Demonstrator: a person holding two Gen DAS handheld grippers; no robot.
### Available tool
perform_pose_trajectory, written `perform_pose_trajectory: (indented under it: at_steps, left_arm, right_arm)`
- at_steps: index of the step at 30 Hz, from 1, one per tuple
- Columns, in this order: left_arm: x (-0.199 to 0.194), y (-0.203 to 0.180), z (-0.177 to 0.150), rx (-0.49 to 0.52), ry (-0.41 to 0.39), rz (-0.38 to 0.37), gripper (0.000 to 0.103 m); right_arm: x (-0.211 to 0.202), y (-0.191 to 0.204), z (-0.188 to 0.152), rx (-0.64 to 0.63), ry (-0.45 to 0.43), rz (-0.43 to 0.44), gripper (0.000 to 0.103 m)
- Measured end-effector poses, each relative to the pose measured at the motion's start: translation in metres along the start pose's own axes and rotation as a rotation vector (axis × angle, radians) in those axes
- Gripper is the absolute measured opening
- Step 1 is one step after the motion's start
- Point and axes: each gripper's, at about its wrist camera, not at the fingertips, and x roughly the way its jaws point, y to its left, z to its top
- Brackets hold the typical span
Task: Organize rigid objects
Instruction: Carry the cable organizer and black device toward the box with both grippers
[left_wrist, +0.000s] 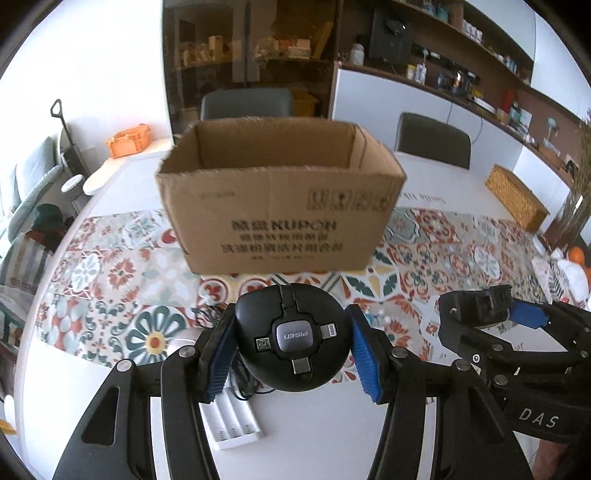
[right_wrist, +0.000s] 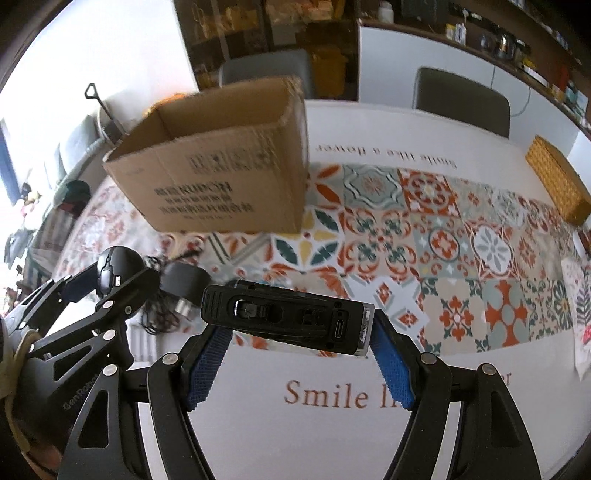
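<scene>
- Table (right_wrist: 332, 443): white top, patterned tile runner (right_wrist: 461, 251) across the middle, "Smile" lettering printed near the front edge
- Box (left_wrist: 277, 206): open-top cardboard carton, upright on the runner, printed text on its near side; nothing visible inside from these angles
- Wicker basket (left_wrist: 517, 199): far right of the table, well apart from the box
- Left gripper (left_wrist: 291, 354): blue pads pressed on both sides of a round black cable hub (left_wrist: 291, 339), lifted above the table, in front of the box
- Right gripper (right_wrist: 299, 354): pads clamped on the two ends of a flat black device (right_wrist: 288, 317), held crosswise, clear of the table, to the right of the left gripper
- Charger (left_wrist: 232, 421): white, slotted, flat on the table under the left gripper
- Black cord tangle (right_wrist: 159, 314) and a small round black plug (right_wrist: 184, 284): on the table between the grippers and the box, touching each other
</scene>
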Motion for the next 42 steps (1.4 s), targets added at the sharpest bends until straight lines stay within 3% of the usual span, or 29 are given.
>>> perform_pose_trajectory:
  at_steps: [11, 19, 28, 42]
  left_arm:
    - [-0.028, 0.034, 0.02, -0.07, -0.066, 0.053, 0.057]
    - [-0.044, 0.043, 0.04, -0.061, -0.136, 0.068, 0.057]
    - [-0.056, 0.048, 0.066, -0.054, -0.199, 0.06, 0.057]
    - [-0.043, 0.058, 0.115, -0.073, -0.204, 0.007, 0.057]
  right_arm:
    - [-0.026, 0.031, 0.026, -0.043, -0.117, 0.046, 0.074]
    - [-0.037, 0.047, 0.046, -0.054, -0.184, 0.073, 0.074]
    - [-0.049, 0.052, 0.073, -0.044, -0.255, 0.074, 0.074]
    - [-0.05, 0.059, 0.116, -0.05, -0.298, 0.066, 0.074]
